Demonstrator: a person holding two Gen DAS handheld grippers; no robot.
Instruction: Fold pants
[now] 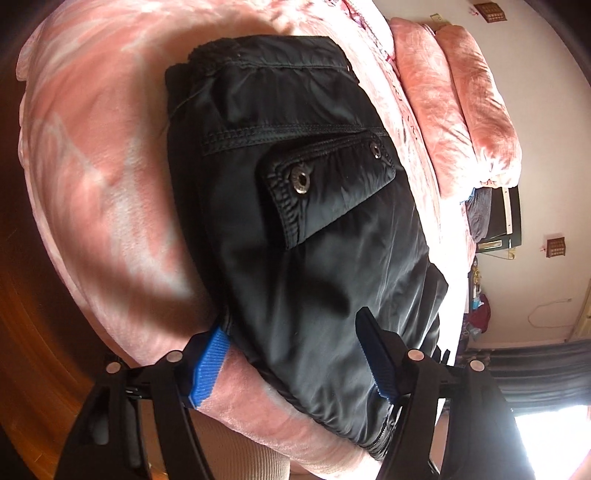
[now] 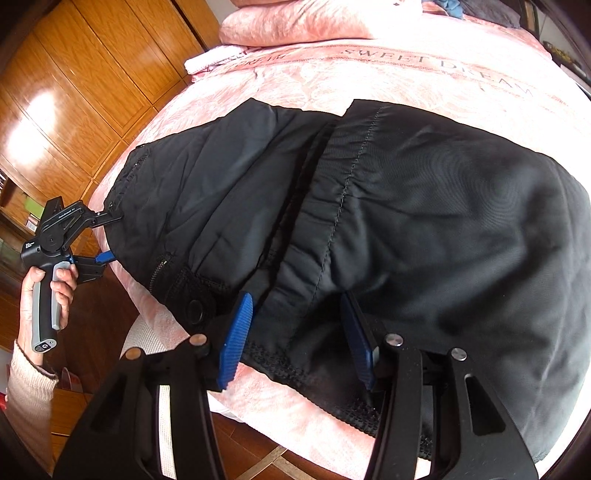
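Black pants (image 1: 295, 206) lie in a folded bundle on a pink bed; a flap pocket with a metal snap (image 1: 300, 180) faces up. In the right wrist view the pants (image 2: 406, 221) spread across the bed with a stitched hem near the front edge. My left gripper (image 1: 291, 354) is open, its blue-padded fingers either side of the bundle's near edge; it also shows in the right wrist view (image 2: 110, 238) at the pants' left end. My right gripper (image 2: 295, 339) is open, fingers astride the hem edge at the bed's front.
The pink blanket-covered bed (image 2: 369, 74) carries pink pillows (image 2: 295, 18) at its far end. Wooden wardrobe doors (image 2: 74, 92) stand to the left. Wooden floor (image 2: 251, 443) lies below the bed edge. A white wall and dark curtain (image 1: 535, 362) are at the right.
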